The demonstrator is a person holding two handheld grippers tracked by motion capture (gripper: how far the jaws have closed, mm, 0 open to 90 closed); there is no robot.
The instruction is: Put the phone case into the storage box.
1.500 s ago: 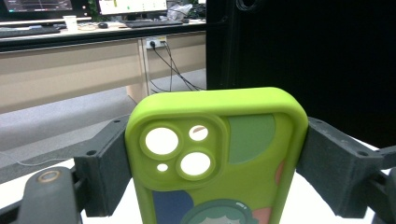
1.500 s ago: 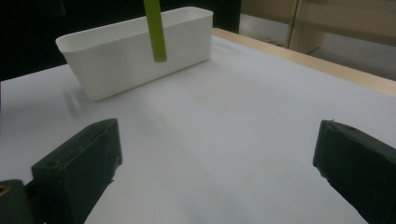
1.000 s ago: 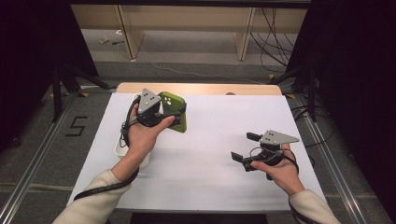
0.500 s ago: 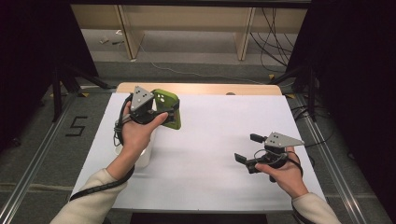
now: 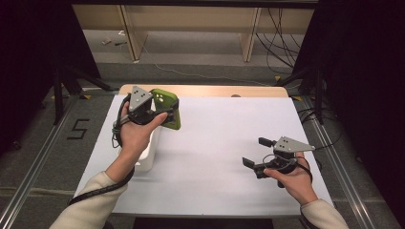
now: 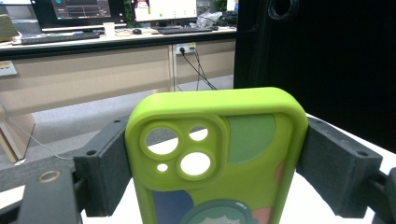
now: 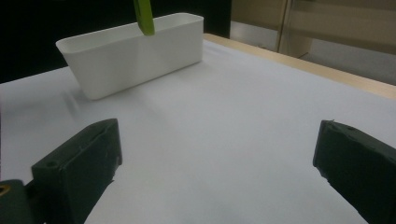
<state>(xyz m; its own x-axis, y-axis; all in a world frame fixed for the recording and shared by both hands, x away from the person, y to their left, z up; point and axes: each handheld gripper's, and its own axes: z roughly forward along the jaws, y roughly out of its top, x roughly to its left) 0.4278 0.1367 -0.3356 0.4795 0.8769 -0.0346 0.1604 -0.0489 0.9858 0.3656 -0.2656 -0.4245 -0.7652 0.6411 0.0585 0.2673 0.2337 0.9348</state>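
Observation:
A lime-green phone case (image 6: 243, 112) with camera cut-outs and a cartoon print stands upright between the jaws of my left gripper (image 6: 219, 163), which press on its two long sides. In the high view the left gripper (image 5: 152, 110) holds the case (image 5: 168, 110) above the table's far left, over the far end of a white bin (image 5: 145, 155). My right gripper (image 5: 255, 151) rests low at the right of the table, open and pointing left with nothing between its jaws. From the right gripper (image 7: 215, 172) I see the bin (image 7: 135, 51) and the case's green edge (image 7: 144, 16) hanging over it.
A white sheet (image 5: 224, 129) covers the table, with a wooden edge (image 5: 210, 90) along the far side. Cables and desk legs lie on the floor beyond. Dark frames stand at both sides.
The left hand has shifted slightly left and toward the far edge with the case still gripped. The right gripper has drifted a little to the right and stays open.

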